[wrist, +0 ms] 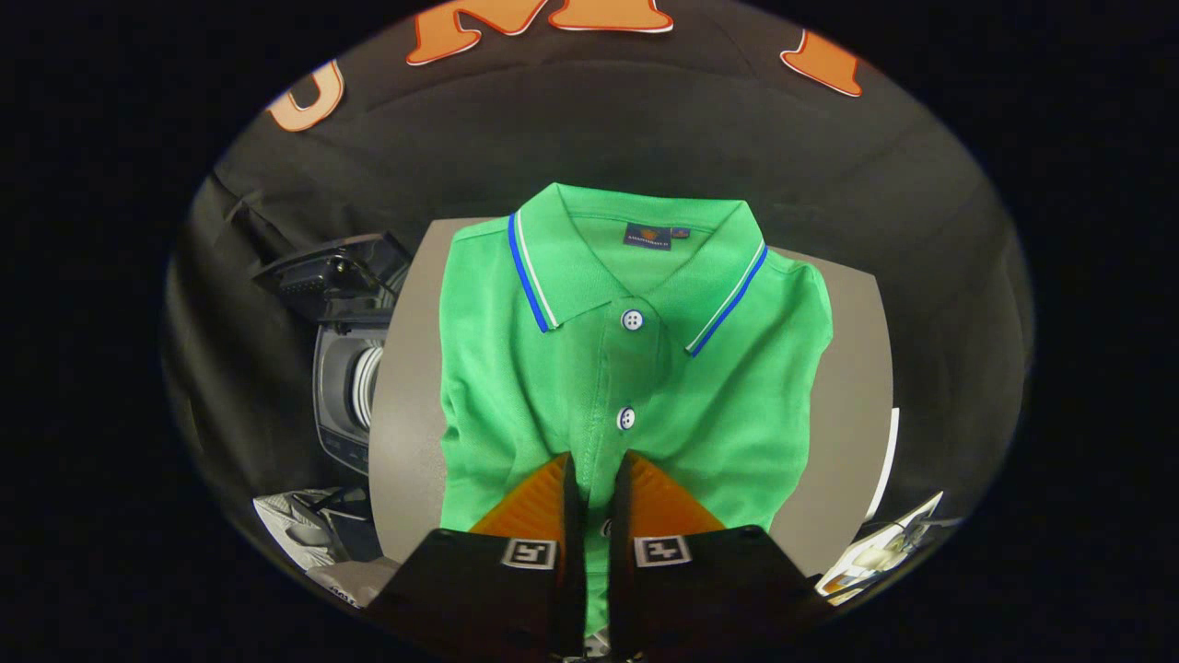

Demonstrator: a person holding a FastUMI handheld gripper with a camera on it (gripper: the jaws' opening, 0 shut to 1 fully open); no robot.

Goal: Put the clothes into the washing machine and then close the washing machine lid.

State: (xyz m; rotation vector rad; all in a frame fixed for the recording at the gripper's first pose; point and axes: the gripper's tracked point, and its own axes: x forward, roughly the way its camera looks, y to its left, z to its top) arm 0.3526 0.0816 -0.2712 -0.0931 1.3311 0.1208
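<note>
Green polo shirt (626, 368) lies folded flat on the grey surface (847, 414), collar at the far end. The claw (597, 479) has its fingers nearly together over the placket near the lower button, apparently pinching a ridge of fabric, though real grip cannot be confirmed. The washing machine (345, 368) stands to the left with its lid (332, 267) raised. A good lift should gather enough layers that the shirt rises whole, then swing left without dragging.
</note>
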